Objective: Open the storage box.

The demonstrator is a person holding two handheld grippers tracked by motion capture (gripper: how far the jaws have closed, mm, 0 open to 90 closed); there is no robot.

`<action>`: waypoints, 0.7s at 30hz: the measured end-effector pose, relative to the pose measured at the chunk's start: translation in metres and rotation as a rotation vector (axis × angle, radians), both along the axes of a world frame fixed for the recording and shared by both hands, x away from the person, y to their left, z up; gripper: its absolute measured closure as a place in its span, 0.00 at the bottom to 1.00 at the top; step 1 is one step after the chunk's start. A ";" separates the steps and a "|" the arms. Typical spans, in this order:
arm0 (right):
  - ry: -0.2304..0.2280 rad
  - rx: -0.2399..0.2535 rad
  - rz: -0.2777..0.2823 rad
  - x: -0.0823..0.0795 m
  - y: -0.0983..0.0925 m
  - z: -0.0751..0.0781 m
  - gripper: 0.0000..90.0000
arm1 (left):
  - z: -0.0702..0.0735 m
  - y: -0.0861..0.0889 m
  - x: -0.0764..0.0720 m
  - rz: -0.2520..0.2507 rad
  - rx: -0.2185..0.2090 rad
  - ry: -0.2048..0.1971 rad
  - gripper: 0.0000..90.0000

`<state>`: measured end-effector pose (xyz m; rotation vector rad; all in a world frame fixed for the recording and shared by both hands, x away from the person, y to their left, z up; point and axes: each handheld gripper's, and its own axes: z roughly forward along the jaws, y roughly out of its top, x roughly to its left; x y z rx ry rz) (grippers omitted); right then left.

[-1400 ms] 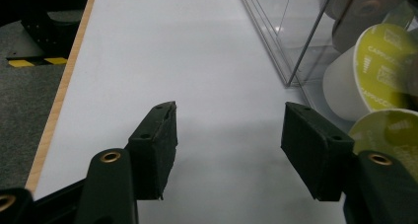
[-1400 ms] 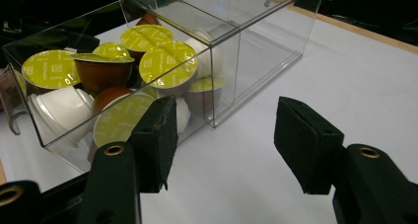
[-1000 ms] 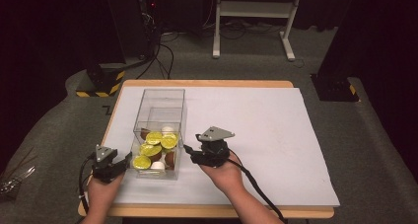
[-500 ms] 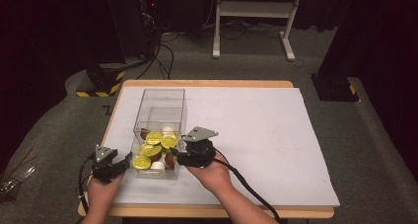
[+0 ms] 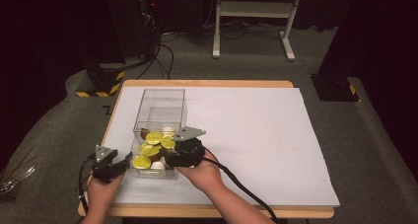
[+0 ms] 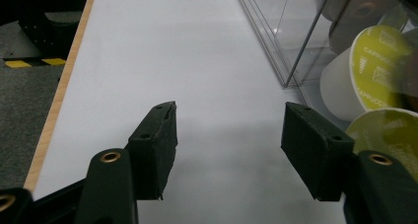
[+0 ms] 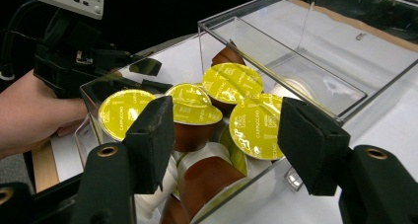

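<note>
Up close, right tongs, jaws just opening, empty, frame yellow-lidded capsules; left tongs gape empty.

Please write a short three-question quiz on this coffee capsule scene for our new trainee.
1. True or false: the right gripper grips a capsule.
2. What colour are the lids of the coffee capsules in the clear plastic box? A) red B) yellow C) blue
3. On which side of the box does the left gripper wait?

Key:
1. False: its jaws have just been opening, over the capsules, pressing on none.
2. B
3. At the box's near left corner, on the white table cover, jaws open.
</note>
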<state>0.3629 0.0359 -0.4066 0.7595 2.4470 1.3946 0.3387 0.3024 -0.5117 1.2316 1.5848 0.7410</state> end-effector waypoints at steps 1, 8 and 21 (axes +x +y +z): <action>0.004 -0.004 0.000 0.000 0.002 -0.001 0.42 | 0.000 0.000 0.000 -0.003 0.002 0.002 0.43; 0.038 -0.018 0.026 0.001 0.018 -0.006 0.37 | 0.000 0.000 0.001 -0.001 0.000 -0.001 0.43; 0.060 -0.095 0.037 0.003 0.045 -0.016 0.35 | 0.000 0.000 0.000 -0.001 -0.008 -0.001 0.43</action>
